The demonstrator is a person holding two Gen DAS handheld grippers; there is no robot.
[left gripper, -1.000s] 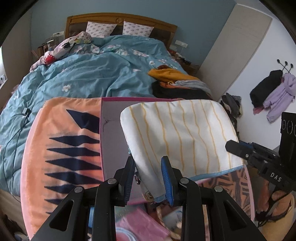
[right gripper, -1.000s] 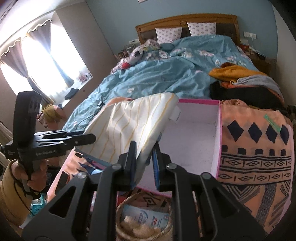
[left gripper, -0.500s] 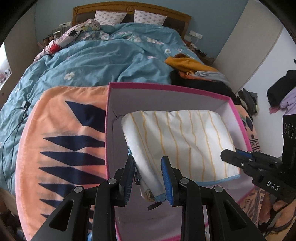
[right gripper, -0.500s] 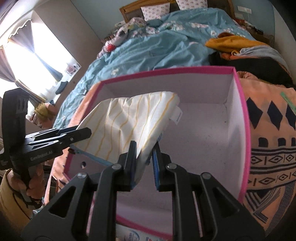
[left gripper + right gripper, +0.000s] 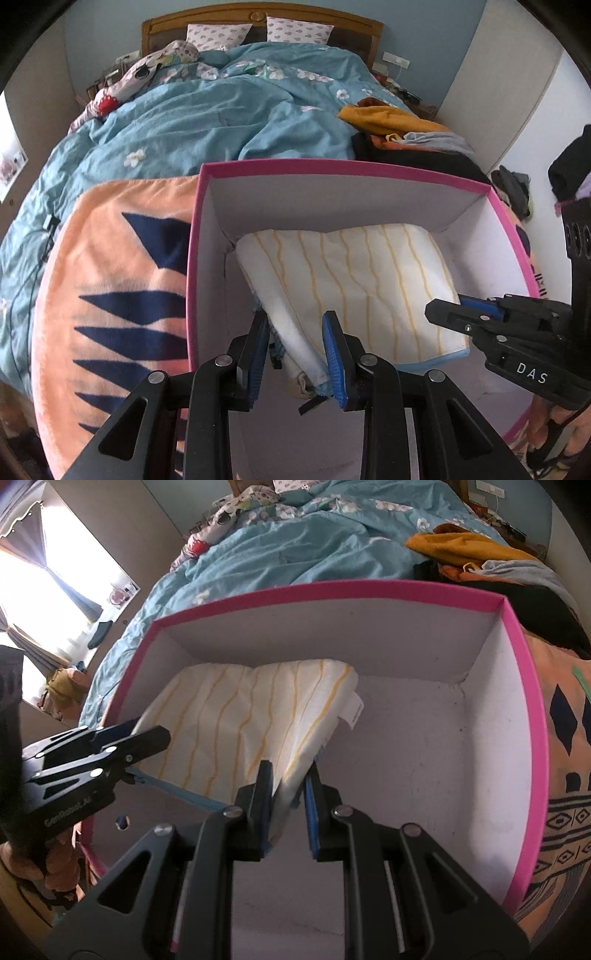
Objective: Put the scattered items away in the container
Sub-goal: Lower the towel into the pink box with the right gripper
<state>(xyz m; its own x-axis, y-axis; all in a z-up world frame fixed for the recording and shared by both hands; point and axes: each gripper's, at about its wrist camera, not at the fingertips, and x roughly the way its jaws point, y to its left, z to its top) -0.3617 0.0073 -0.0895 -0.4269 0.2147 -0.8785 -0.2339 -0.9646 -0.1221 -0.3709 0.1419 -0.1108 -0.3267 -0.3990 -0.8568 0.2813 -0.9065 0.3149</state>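
Daylight is pouring through the window at the right wrist view's left edge, blowing it out to white glare. The left wrist view is staying evenly lit and sharp. Fisheye bending is curving the bed and pink box, and black vignetting is darkening every corner.

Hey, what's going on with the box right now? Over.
Both grippers, left and right, shut on striped cloth. Cloth inside pink box. Nothing blocking.
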